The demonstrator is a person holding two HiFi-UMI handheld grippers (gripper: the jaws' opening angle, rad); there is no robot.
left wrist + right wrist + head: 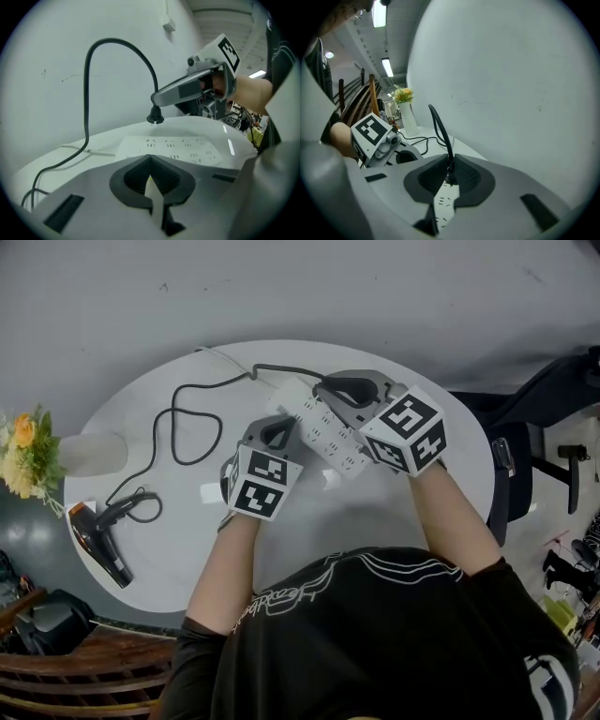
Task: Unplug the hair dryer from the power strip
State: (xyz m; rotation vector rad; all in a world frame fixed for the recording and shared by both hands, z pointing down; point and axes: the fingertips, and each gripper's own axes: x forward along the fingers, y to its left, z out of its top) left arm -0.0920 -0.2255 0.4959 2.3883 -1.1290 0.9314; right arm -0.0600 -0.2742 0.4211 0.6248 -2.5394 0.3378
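Note:
A white power strip (323,432) lies slantwise in the middle of the round white table (169,381). My left gripper (275,430) is shut on the strip's near end; its white edge shows between the jaws in the left gripper view (151,180). My right gripper (342,390) is shut on the black plug (155,116), which hangs just above the strip (173,147) with its prongs bare. In the right gripper view the plug (450,174) sits pinched between the pads. Its black cord (178,418) loops left to the black and orange hair dryer (98,540) near the table's left edge.
A white vase (94,451) with yellow flowers (28,451) stands at the table's left rim. The strip's white cable (225,357) runs off the far edge. A dark chair (534,446) is at the right, wooden furniture (75,671) at the lower left.

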